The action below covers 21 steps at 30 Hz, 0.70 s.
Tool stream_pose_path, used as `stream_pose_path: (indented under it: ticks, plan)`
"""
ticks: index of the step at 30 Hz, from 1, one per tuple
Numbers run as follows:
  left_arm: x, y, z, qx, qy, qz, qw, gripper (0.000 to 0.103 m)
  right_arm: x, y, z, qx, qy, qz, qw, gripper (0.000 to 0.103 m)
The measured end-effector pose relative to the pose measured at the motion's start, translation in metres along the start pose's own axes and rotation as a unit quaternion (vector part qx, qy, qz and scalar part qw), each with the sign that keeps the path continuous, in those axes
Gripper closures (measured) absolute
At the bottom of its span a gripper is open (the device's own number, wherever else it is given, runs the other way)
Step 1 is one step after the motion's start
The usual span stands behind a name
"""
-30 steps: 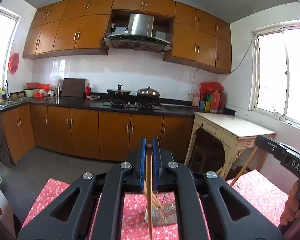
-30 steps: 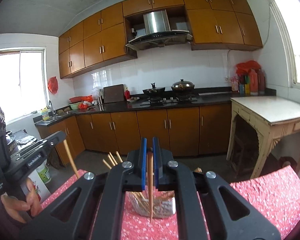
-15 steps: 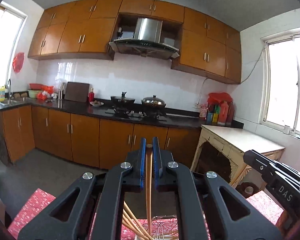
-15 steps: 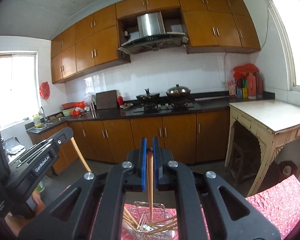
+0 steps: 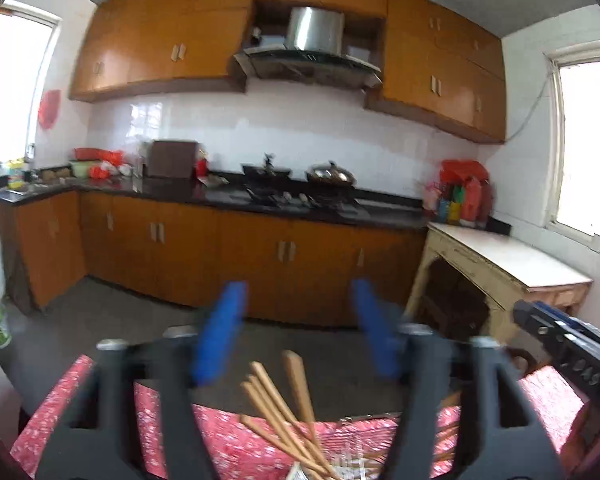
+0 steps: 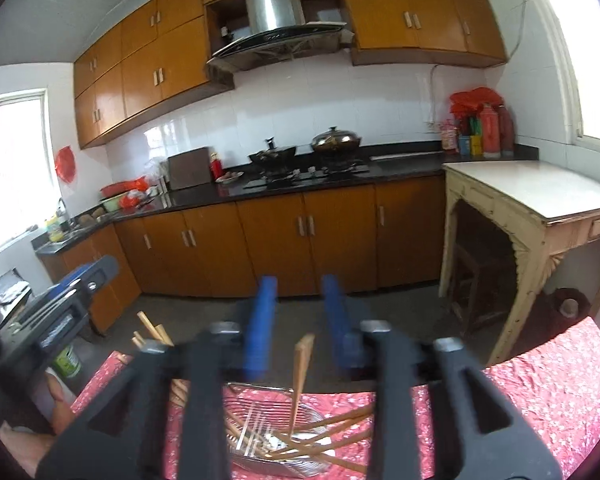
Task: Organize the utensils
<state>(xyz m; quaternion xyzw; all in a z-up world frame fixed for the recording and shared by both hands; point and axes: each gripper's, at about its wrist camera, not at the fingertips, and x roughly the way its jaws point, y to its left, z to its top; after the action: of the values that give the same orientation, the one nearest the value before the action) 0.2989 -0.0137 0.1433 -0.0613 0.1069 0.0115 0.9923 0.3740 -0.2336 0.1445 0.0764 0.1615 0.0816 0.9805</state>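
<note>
Over a wire basket (image 6: 268,432) on the red floral tablecloth (image 6: 540,380), my right gripper (image 6: 299,300) has its jaws opening. A wooden chopstick (image 6: 302,368) stands loose between the blue pads, its lower end down in the basket among several others. My left gripper (image 5: 297,308) is also opening, wider. A single chopstick (image 5: 298,384) leans free below its pads, beside a bundle of chopsticks (image 5: 272,404) that sticks out of the basket (image 5: 360,456). No pad presses on a chopstick. Each gripper shows at the edge of the other's view.
A person's hand (image 6: 56,404) holds the left gripper body (image 6: 60,312) at the lower left. The right gripper body (image 5: 560,340) juts in from the right. A cream side table (image 6: 540,200) stands to the right, and wooden kitchen cabinets (image 6: 280,232) line the far wall.
Both grippers were shut on one upright chopstick each. Now both stand spread and the chopsticks have slipped free into the basket. The tablecloth and basket fill more of both views than half a second ago.
</note>
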Motion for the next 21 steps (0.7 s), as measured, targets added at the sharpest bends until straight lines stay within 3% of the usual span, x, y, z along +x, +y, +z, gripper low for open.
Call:
stream_pose_path:
  ticks: [6, 11, 14, 16, 21]
  plan:
    - [-0.03, 0.018, 0.001, 0.012, -0.002, 0.0, 0.9999, 0.035, -0.035, -0.012, -0.002, -0.003, -0.016, -0.012, 1.0, 0.047]
    - [-0.062, 0.04, -0.007, 0.013, -0.004, 0.004, 0.9999, 0.024, -0.077, -0.008, -0.02, -0.015, -0.038, -0.014, 0.999, 0.02]
    - [-0.08, 0.051, -0.015, 0.014, -0.003, 0.007, 0.9999, 0.012, -0.102, -0.001, -0.036, -0.027, -0.049, -0.01, 0.998, 0.004]
    - [-0.093, 0.058, -0.021, 0.012, -0.005, 0.005, 0.9999, 0.005, -0.12, 0.006, -0.054, -0.032, -0.056, -0.011, 0.998, 0.004]
    - [-0.123, 0.071, -0.047, 0.014, 0.003, -0.004, 0.9999, 0.002, -0.148, 0.026, -0.098, -0.061, -0.061, -0.044, 0.995, 0.004]
